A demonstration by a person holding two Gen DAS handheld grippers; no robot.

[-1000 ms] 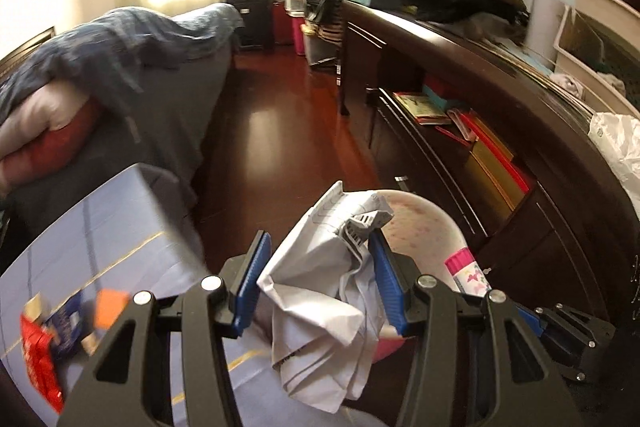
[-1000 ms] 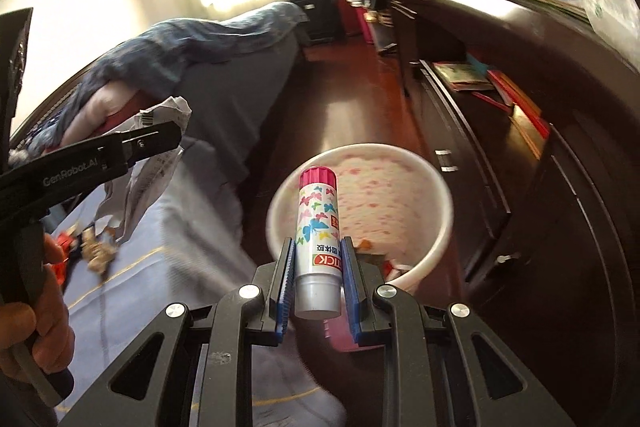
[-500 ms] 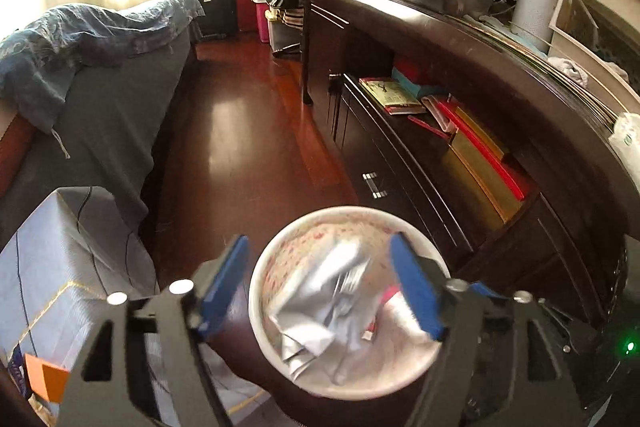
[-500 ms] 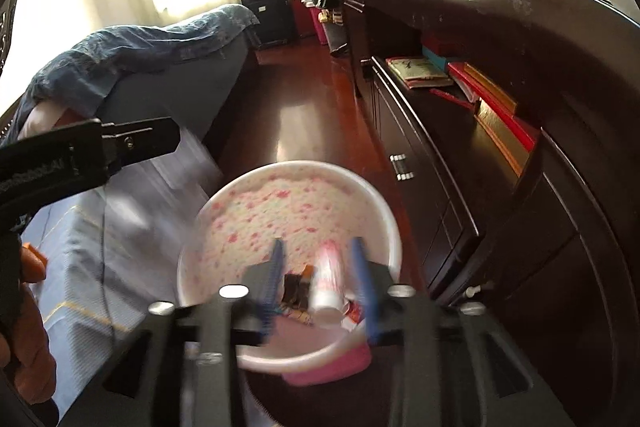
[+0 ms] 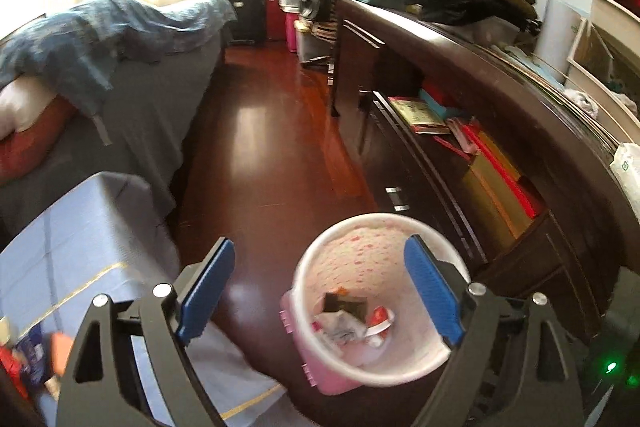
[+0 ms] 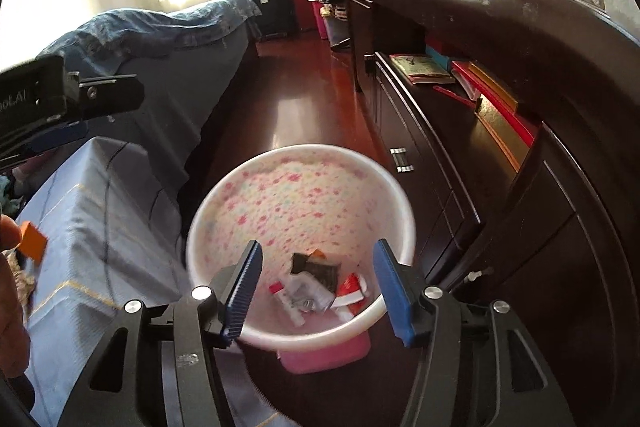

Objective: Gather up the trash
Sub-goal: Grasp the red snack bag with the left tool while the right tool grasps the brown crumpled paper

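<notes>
Trash [image 6: 316,287] is seen gathered at the bottom of the waste bin [image 6: 304,155], a white pail with pink speckles inside and a pink base, which stands on the dark wood floor [image 5: 260,131] between the blue-covered surface [image 5: 80,247] and the dark cabinet [image 5: 500,147]. Inside the bin a crumpled white paper, a dark wrapper, a red-and-white scrap and a small tube-like item can be made out, though the pieces are blurred.

Above the bin the right gripper [image 6: 320,287] is held, its jaws opening and spread wide, with nothing between the pads; only the bin's contents show through the gap. The left gripper [image 5: 318,291] is held above the bin's near-left rim, its jaws likewise opening and empty.

Part of the collecting is judged done, since several pieces already lie in the bin. More appears to be left: on the blue-covered surface, well to the left of the bin, an orange piece [image 6: 32,237] and other small coloured litter [image 5: 24,367] can be seen, too blurred to identify.
</notes>
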